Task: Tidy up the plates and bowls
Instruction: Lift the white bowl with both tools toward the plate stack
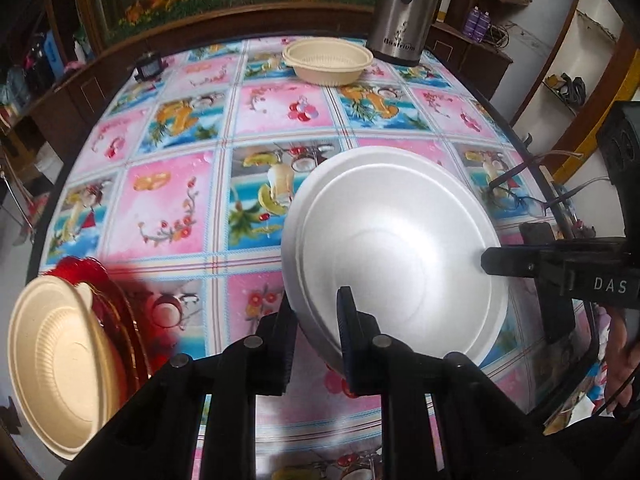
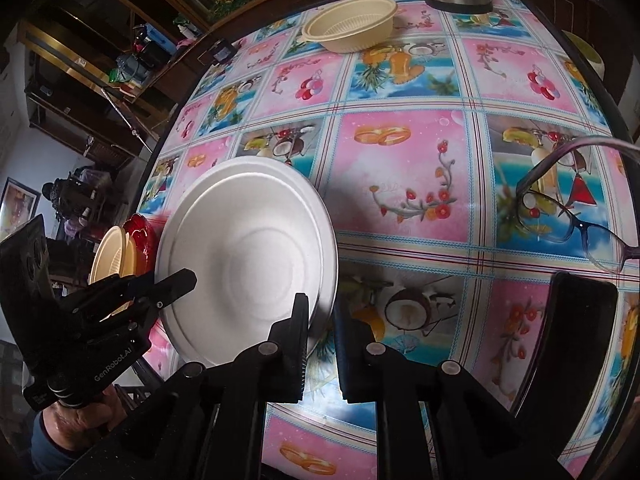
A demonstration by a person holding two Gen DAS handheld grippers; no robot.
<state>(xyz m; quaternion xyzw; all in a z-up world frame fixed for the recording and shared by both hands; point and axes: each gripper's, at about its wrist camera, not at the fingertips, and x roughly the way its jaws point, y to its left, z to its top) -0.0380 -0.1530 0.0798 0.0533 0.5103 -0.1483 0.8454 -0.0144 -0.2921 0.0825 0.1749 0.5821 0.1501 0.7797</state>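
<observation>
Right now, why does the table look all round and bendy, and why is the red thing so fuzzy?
Left wrist view: the fisheye lens bows the tablecloth grid, and the red plate at the frame edge smears into a blur. Right wrist view: same bulge, while the white plate glares almost featureless.

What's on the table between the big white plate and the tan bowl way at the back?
Nothing: only bare flowery tablecloth lies between the white plate and the tan bowl. Both wrist views show that.

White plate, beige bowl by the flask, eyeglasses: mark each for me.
White plate [image 1: 384, 240]: left wrist view, inner face.
Beige bowl [image 1: 328, 62]: left wrist view, inside.
Eyeglasses [image 2: 588, 236]: right wrist view, dark front frame.
</observation>
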